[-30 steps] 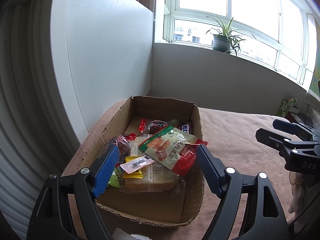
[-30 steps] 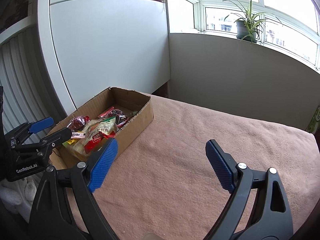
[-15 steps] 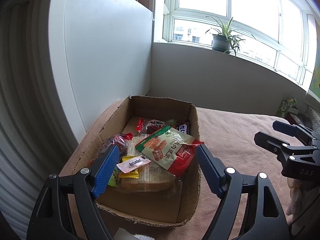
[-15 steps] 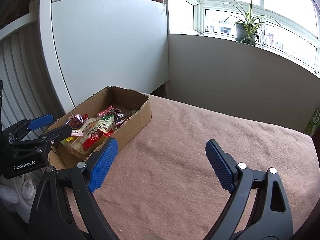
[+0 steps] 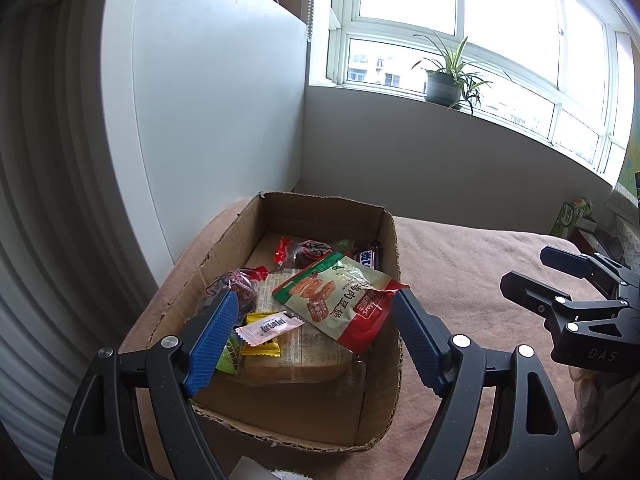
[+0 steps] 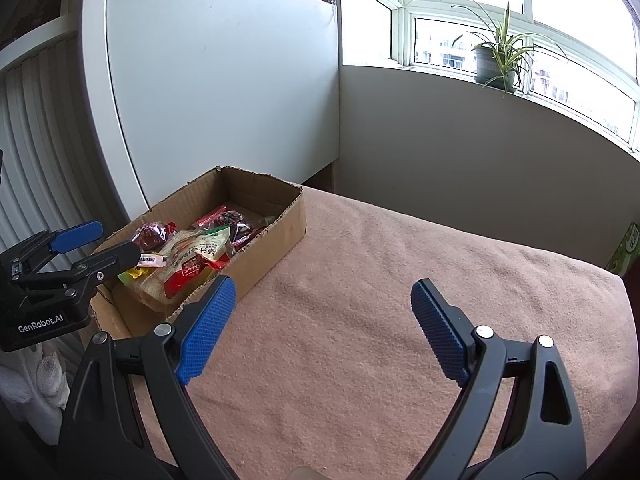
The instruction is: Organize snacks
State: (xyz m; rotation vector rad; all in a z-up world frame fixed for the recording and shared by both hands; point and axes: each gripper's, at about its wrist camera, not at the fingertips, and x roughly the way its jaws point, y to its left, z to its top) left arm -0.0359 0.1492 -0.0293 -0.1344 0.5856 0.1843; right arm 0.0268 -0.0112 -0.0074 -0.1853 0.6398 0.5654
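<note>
Left wrist view shows one cardboard box (image 5: pixel 384 408) at the left of a pink blanket (image 5: pixel 472 264), with the left gripper (image 5: pixel 316 340) poised over its near end, jaws spread wide and grasping nothing. Counted left to right inside: two dark snacks in clear wrappers with red ends (image 5: pixel 236 286), the second one lying farther back, one green packet (image 5: pixel 226 358) mostly hidden by the left pad, one yellow packet (image 5: pixel 262 346), one small pink-white sachet (image 5: pixel 269 325) with print too small to read, lying on the yellow one, one wrapped bread loaf (image 5: pixel 296 356) under them, one large green-and-red pouch (image 5: pixel 342 300) with Chinese characters, leaning on the box's right wall, and one dark bar (image 5: pixel 368 258) with white lettering at the far right. At the right edge, the right gripper (image 5: pixel 560 272) carries "DAS" on its body.

Right wrist view has the left gripper's body at far left, marked "GenRobot.AI". The right gripper (image 6: pixel 322 304) hangs over bare blanket just right of the box, jaws wide apart and empty. One potted plant (image 6: pixel 496 66) stands on the windowsill, and one green carton (image 6: pixel 624 252) sits at the far right.
</note>
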